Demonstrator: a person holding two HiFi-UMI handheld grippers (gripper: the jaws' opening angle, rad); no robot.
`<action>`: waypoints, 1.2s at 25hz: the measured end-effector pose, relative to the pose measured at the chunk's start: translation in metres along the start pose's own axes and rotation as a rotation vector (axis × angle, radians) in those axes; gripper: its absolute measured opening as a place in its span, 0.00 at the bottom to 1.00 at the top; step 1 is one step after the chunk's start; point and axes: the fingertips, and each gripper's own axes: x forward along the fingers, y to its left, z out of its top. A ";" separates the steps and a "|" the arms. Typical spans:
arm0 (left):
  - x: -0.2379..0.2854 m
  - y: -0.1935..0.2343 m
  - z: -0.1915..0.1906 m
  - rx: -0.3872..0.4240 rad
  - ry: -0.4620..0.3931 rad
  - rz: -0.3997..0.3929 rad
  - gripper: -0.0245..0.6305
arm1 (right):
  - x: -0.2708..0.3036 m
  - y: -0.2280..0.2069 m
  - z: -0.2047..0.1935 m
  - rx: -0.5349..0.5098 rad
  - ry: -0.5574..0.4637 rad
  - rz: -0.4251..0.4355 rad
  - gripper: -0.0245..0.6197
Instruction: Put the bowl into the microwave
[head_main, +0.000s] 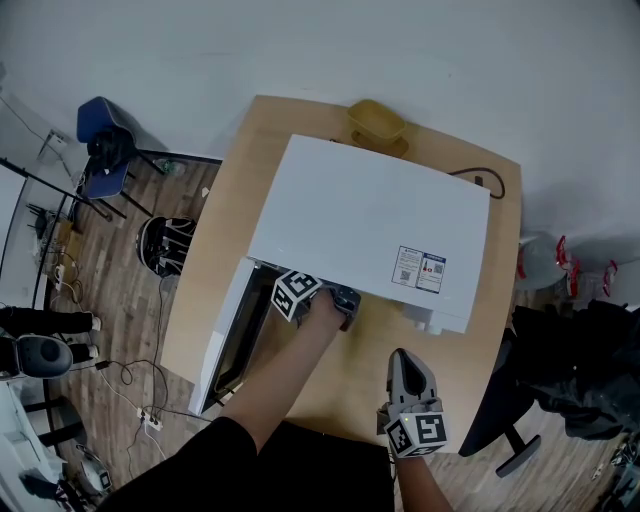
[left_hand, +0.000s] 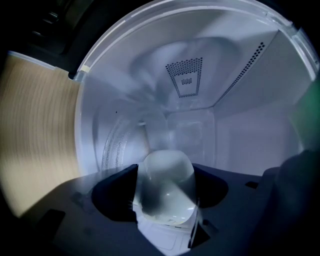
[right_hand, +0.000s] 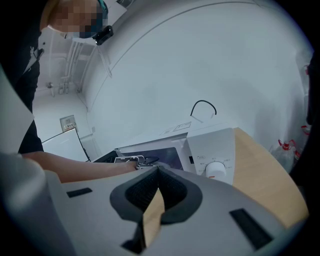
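Observation:
A white microwave (head_main: 370, 220) stands on a wooden table (head_main: 455, 345) with its door (head_main: 222, 340) swung open to the left. My left gripper (head_main: 335, 300) reaches into the opening. In the left gripper view a white bowl (left_hand: 165, 192) sits low inside the cavity, between the jaws of the left gripper (left_hand: 165, 167), which stand wide and open. A glass turntable (left_hand: 117, 145) lies behind the bowl. My right gripper (head_main: 400, 362) hovers over the table in front of the microwave, apart from it. Its pads (right_hand: 157, 172) meet at the tips with nothing between them.
A yellow object (head_main: 377, 122) and a black cable (head_main: 490, 180) lie behind the microwave. The control dial (right_hand: 216, 169) is on the microwave's right front. A blue chair (head_main: 100, 150) stands left of the table, a dark office chair (head_main: 560, 385) to the right.

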 end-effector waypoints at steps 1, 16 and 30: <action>-0.001 -0.001 0.000 -0.005 0.000 -0.019 0.45 | 0.000 0.001 0.000 0.000 0.000 0.001 0.13; -0.023 0.004 -0.013 -0.044 0.035 0.010 0.47 | -0.003 0.010 -0.003 -0.004 -0.008 0.020 0.13; 0.007 -0.009 -0.011 -0.017 0.048 -0.102 0.44 | -0.011 0.001 -0.009 -0.002 -0.005 0.024 0.13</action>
